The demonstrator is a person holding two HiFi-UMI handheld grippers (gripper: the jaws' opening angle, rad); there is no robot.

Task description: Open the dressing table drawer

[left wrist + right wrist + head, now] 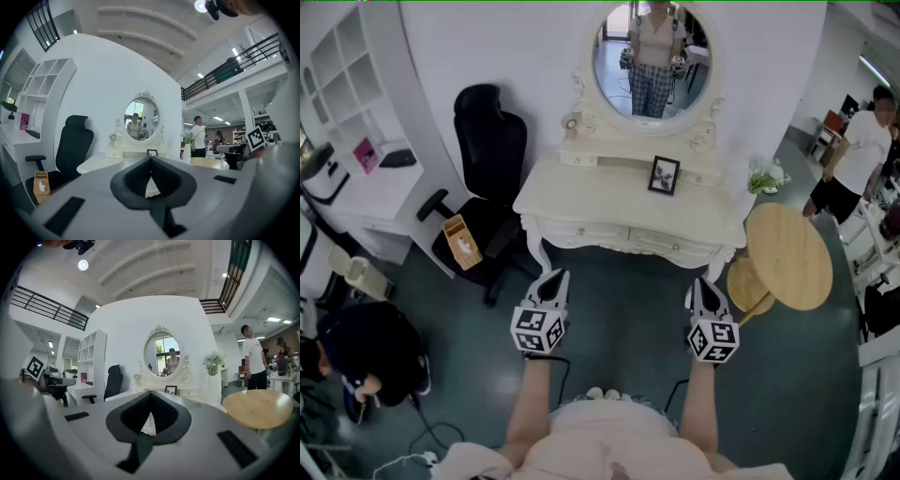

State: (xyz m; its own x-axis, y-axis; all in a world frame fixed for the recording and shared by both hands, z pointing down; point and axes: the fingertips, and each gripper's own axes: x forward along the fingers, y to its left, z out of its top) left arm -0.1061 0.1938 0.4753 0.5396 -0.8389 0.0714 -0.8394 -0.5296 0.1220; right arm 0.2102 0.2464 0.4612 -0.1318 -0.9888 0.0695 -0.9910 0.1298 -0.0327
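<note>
Left tool (553, 274): closed tip to tip, empty; held level on an outstretched arm and aimed at the dressing furniture; short of it, touching nothing.
Left tool, own view (150, 159): dark pads pressed together at the tip, only a narrow slit lower down, nothing caught in it.
Right tool (705, 281): likewise closed and empty, level, beside the other one and well apart from it; clear of the furniture.
Right tool, own view (151, 398): pads meeting at the tip, no object between.
White surface (581, 192): carved dressing top straight ahead of both tools, against the white wall.
Left drawer front (581, 232): under the top's front edge, pushed in, just beyond the left tool.
Right drawer front (672, 246): next to it, also pushed in, just beyond the right tool.
Oval mirror (652, 58): upright behind the top.
Photo frame (664, 175): standing near the back of the top, right of centre.
Black office chair (492, 141): left of the dressing top.
Round wooden surface (787, 255): right of the dressing top, close to its corner.
</note>
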